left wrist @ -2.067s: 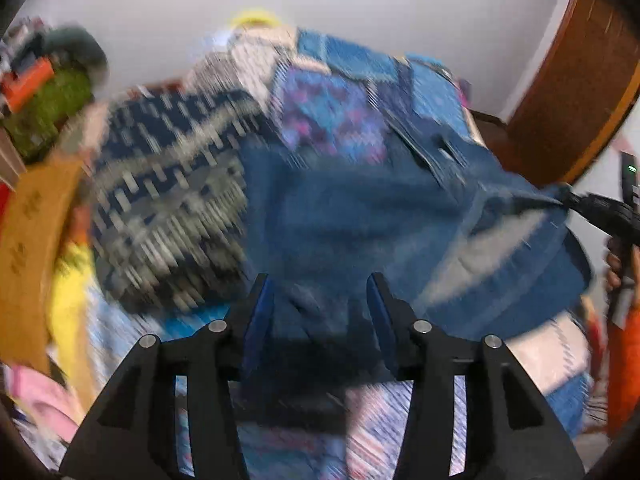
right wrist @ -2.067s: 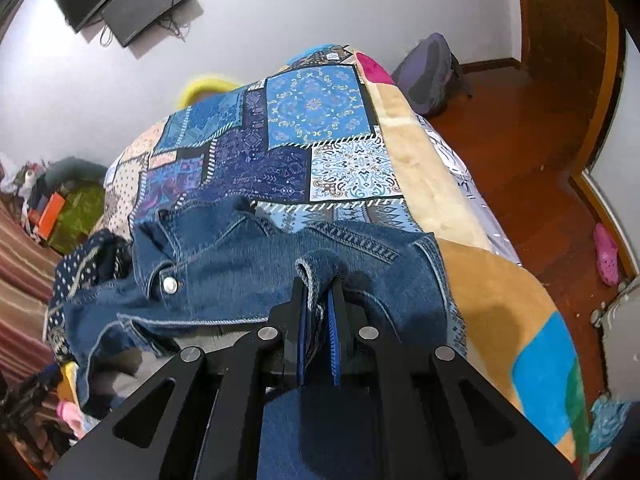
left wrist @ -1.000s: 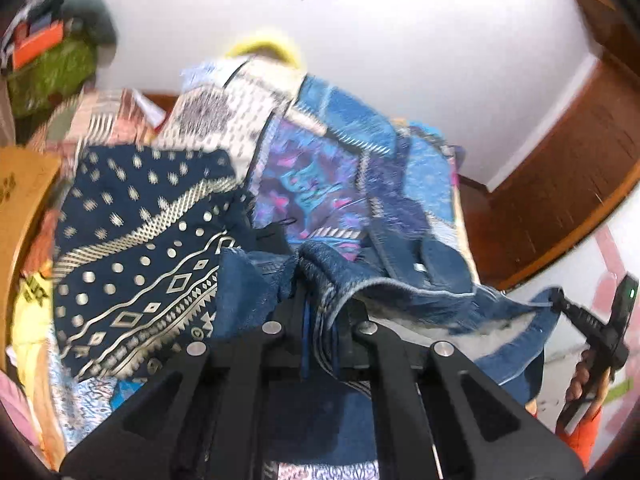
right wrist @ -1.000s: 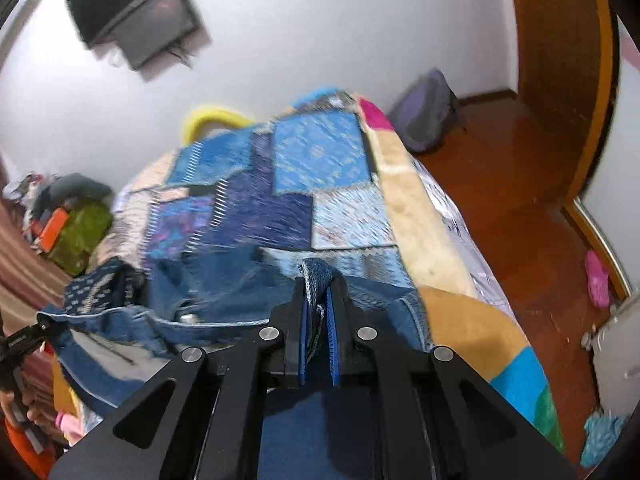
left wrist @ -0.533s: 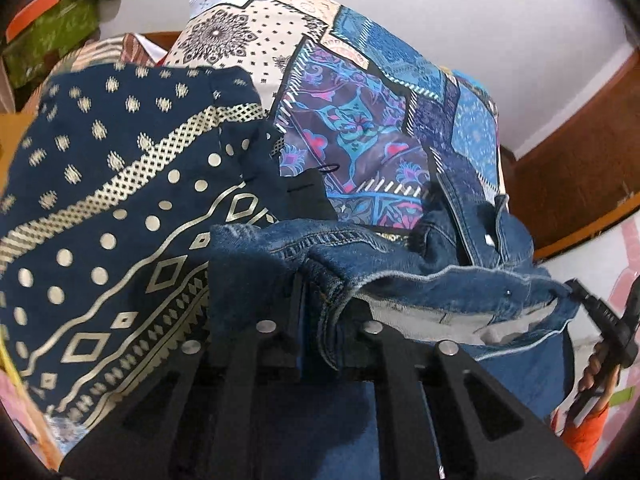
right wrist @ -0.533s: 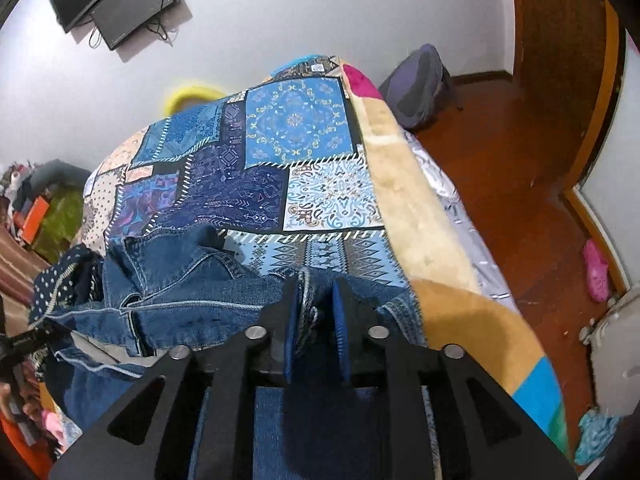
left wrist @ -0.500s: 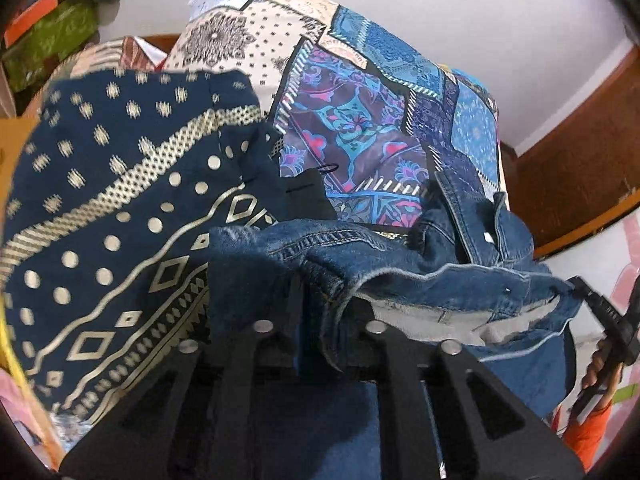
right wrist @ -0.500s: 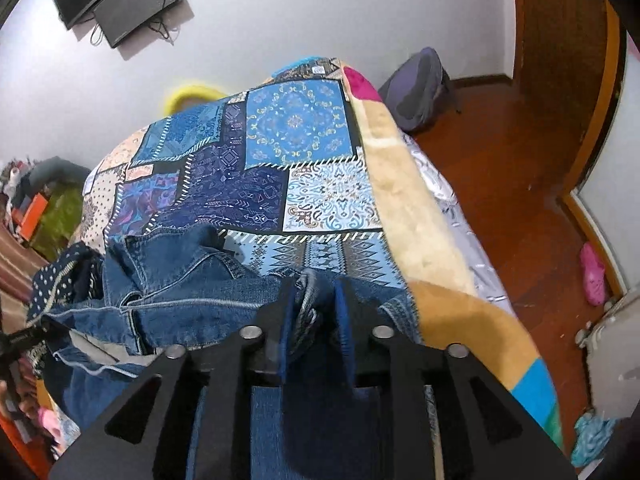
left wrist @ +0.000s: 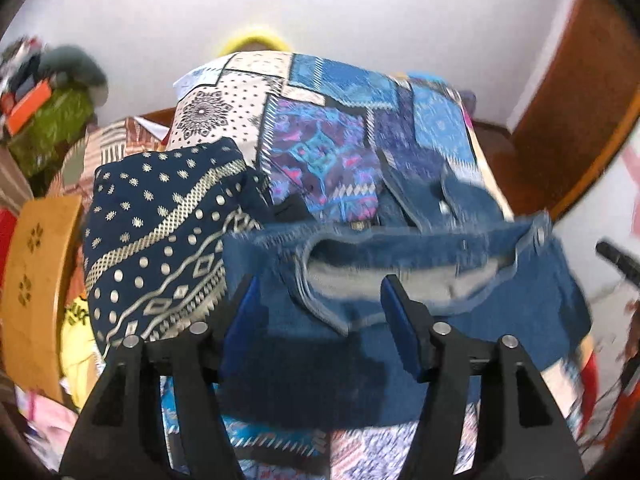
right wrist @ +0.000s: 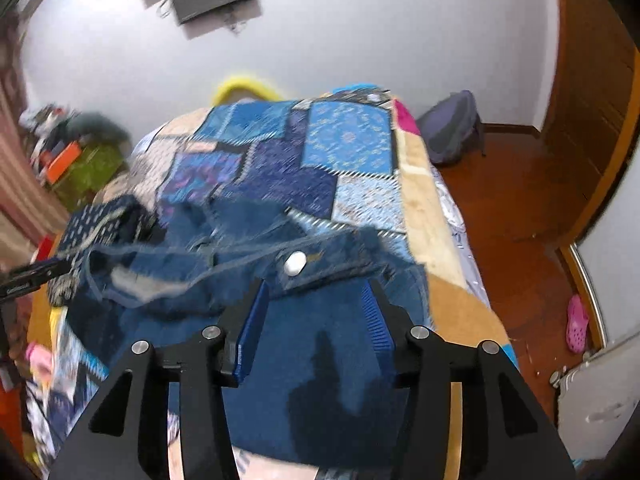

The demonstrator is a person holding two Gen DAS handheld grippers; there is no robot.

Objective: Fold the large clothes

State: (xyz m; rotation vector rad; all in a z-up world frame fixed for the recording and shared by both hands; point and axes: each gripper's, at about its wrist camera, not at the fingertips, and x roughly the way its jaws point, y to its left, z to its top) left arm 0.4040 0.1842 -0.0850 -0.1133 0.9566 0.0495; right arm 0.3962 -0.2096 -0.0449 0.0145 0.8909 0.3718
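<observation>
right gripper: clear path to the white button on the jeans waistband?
Probably yes. The white button sits on the jeans waistband just ahead of the right gripper, whose jaws have just been opening, with nothing over it.

both wrist views look steeply down, close, sharing the denim garment point(left wrist: 360, 360) on the bed point(right wrist: 420, 184).

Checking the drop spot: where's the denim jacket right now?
The denim jacket lies on the near end of the patchwork bedspread, right of the navy patterned cloth; both wrist views show it just beyond open fingers.
</observation>
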